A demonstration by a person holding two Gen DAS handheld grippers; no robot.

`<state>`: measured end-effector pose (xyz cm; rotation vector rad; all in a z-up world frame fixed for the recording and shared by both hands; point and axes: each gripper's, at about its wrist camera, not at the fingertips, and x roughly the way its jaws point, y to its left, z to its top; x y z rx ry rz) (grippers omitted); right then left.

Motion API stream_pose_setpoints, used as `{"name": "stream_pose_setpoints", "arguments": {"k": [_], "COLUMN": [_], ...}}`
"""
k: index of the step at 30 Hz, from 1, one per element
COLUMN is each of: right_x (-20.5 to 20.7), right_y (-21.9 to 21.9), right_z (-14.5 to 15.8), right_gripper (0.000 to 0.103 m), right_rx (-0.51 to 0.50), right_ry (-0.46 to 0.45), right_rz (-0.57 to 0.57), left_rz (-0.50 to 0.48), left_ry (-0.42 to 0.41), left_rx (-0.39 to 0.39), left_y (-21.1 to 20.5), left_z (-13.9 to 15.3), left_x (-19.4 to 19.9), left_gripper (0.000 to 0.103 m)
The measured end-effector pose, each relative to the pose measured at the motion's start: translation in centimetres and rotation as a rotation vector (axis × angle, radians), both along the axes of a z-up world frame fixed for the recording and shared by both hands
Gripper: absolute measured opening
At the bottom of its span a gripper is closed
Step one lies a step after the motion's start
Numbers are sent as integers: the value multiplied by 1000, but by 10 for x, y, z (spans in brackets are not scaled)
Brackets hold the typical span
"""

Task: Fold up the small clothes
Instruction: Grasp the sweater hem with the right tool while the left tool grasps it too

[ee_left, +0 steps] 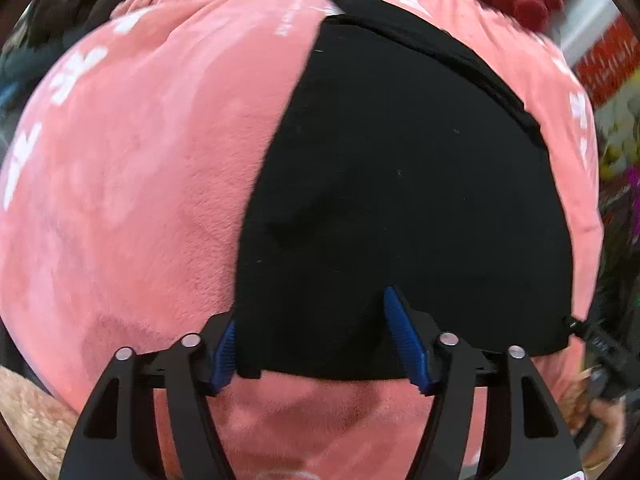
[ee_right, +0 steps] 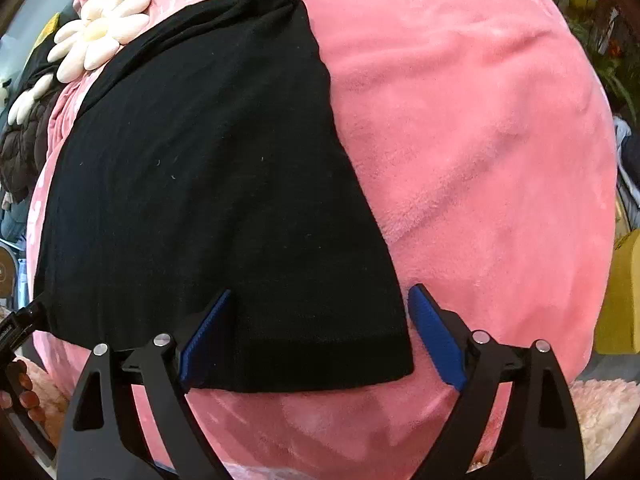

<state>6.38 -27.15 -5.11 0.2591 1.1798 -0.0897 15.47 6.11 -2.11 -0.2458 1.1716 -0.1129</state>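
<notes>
A black garment [ee_left: 400, 184] lies spread flat on a pink plush blanket [ee_left: 140, 200]. My left gripper [ee_left: 310, 306] hovers over its near left corner, jaws open: the left blue pad [ee_left: 224, 356] sits at the cloth's side edge and the right pad [ee_left: 404, 336] over the fabric. In the right wrist view the same garment [ee_right: 200, 180] fills the left half. My right gripper [ee_right: 322, 289] stands open over the near right corner, with one pad [ee_right: 204, 340] above the cloth and the other pad [ee_right: 436, 340] just past its edge over the blanket [ee_right: 480, 140]. Neither grips the cloth.
White flower-shaped cushions [ee_right: 100, 32] and a dark red plush [ee_left: 528, 0] lie at the blanket's far end. A dark puffy jacket [ee_right: 20, 152] hangs off one side. Beige fluffy carpet [ee_left: 28, 420] shows below the near edge, with a yellow object [ee_right: 620, 300] to the right.
</notes>
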Motion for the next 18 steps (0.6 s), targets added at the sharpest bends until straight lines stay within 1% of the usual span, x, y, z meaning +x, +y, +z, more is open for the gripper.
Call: {"name": "stream_pose_setpoints", "arguments": {"k": [1,5,8,9,11,13,14,15,16,17,18], "right_x": [-1,-1,-1,-5,-7,-8,-9,-10,-10,-11,-11], "right_y": [-1,0,1,2,6,10,11,12,13,14,13], "right_z": [0,0,0,0,3,5,6,7,8,9,9], "right_gripper": [86,86,85,83,77,67,65,59,53,49,41], "right_rx": [-1,-10,-15,-14,-12,-16,-14,-13,-10,-2,5], "right_ry": [-2,-7,-10,-12,-22,-29,-34,-37,-41,-45,-48], "right_rz": [-2,-4,-5,-4,6,21,30,37,45,52,58], "left_rz": [-7,-39,-60,-63,-67,-74,-77,-77,-75,-74,-74], "left_ry": [-8,-33,-46,-48,-53,-59,-60,-62,-61,-60,-58], "left_rx": [32,97,127,131,136,144,148,150,148,145,139], "left_y": [-6,-20,-25,-24,-25,-20,-19,-14,-14,-10,-10], "left_z": [0,-1,-4,-4,-6,-6,-6,-5,-5,-5,-5], "left_x": [1,5,5,3,4,2,1,-8,-7,-10,-10], "left_gripper": [65,66,66,66,66,66,66,66,66,66,63]}}
